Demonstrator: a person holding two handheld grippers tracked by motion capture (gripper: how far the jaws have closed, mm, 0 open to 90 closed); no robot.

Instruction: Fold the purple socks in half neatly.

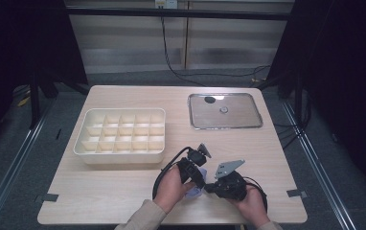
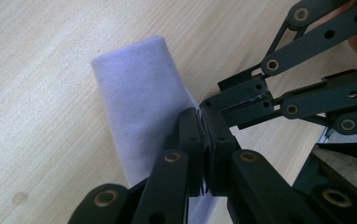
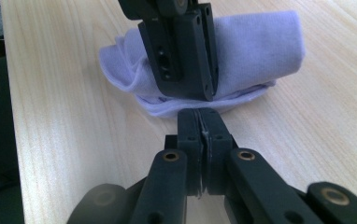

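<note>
two gripper pairs of jaws closed on lilac cloth (image 3: 256,46), its folded layers plain from right gripper view

Lower centre: left gripper (image 1: 196,168) and right gripper (image 1: 218,184), tips meeting over a pale cloth (image 1: 194,193), apparently lilac. Centre-left: compartment tray (image 1: 120,158). Upper right: metal tray (image 1: 225,126).

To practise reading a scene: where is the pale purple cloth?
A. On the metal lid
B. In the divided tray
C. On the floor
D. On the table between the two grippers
D: the cloth lies folded on the table, between both grippers.
</note>
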